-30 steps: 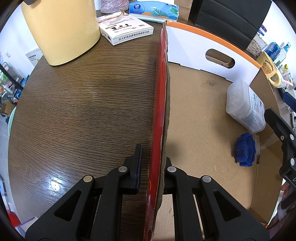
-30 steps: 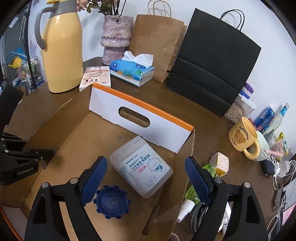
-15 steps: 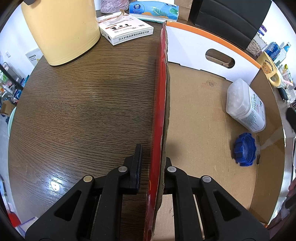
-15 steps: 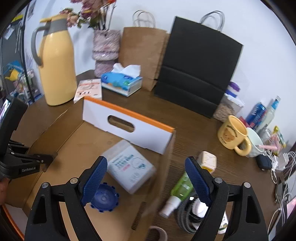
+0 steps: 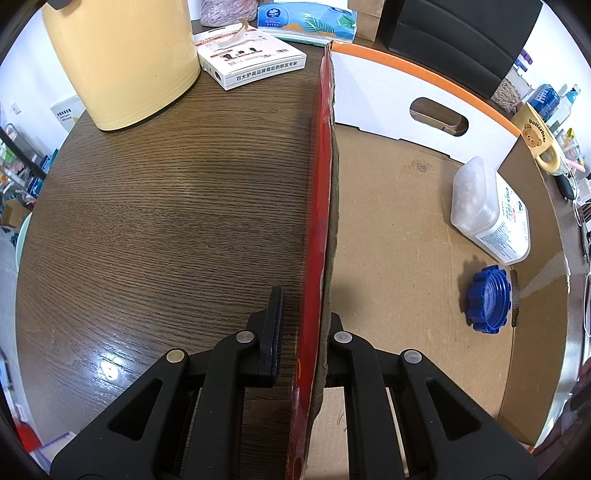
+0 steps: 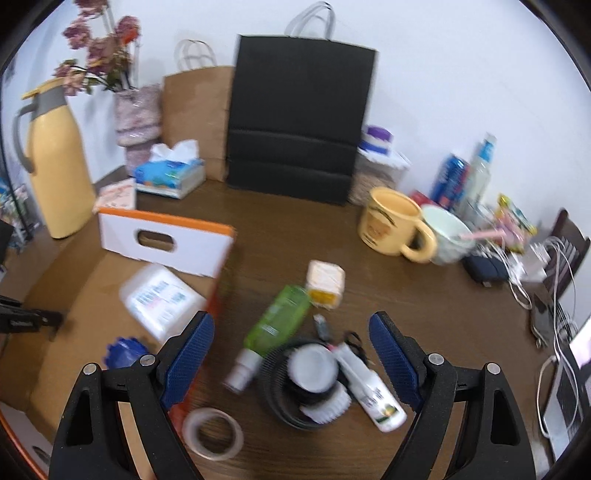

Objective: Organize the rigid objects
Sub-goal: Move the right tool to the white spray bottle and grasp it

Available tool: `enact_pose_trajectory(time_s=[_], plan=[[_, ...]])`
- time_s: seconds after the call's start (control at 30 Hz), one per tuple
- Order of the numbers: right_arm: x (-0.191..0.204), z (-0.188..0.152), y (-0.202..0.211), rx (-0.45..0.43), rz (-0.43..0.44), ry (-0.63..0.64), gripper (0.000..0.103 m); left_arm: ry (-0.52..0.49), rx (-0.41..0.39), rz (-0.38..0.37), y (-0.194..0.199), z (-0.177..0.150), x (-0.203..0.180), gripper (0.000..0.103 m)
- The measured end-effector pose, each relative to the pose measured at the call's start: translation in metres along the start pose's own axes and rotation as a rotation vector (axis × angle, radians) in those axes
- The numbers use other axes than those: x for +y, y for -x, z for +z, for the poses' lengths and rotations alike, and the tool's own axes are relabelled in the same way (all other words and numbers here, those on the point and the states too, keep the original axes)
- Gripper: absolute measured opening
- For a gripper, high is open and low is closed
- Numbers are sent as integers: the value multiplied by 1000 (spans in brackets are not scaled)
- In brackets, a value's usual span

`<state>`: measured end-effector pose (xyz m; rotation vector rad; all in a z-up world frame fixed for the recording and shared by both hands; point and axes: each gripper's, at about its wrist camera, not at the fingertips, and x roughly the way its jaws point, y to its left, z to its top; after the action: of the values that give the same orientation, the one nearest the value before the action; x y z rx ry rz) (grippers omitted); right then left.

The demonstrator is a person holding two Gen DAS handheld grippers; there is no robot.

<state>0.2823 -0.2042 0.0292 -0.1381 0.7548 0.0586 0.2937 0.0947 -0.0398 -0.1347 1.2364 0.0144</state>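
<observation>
My left gripper (image 5: 303, 343) is shut on the left side wall (image 5: 323, 206) of an open cardboard box, red outside and brown inside. On the box floor (image 5: 399, 236) lie a white plastic container (image 5: 487, 212) and a blue ridged cap (image 5: 485, 299). My right gripper (image 6: 291, 358) stands open and empty above loose items on the table right of the box: a green spray bottle (image 6: 277, 325), a white tube (image 6: 373, 387), a coiled cable around a white round thing (image 6: 310, 380), a tape roll (image 6: 212, 434) and a small yellow cube (image 6: 325, 282). The right wrist view is blurred.
A yellow jug (image 5: 122, 55), a small white carton (image 5: 251, 62) and a tissue pack (image 5: 306, 18) stand behind the box. Paper bags (image 6: 299, 122), a yellow mug (image 6: 393, 221), a bowl (image 6: 447, 232), bottles and cables (image 6: 546, 295) crowd the back and right of the dark wooden table (image 5: 166, 206).
My right gripper has swung right, off the box interior and over the loose items on the table; it has left the left wrist view. The left gripper keeps its hold, unmoved.
</observation>
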Motion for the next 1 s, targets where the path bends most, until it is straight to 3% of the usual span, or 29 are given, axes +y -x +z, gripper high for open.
enact_pose_trajectory(time_s=[0.57,1.0], plan=[[-54,-58,-18,60,-35,-153,90,1,0,-2,0,-1,0,7],[-74,-70,-31,48,7,-231,90,2,0,-2,0,0,0,7]])
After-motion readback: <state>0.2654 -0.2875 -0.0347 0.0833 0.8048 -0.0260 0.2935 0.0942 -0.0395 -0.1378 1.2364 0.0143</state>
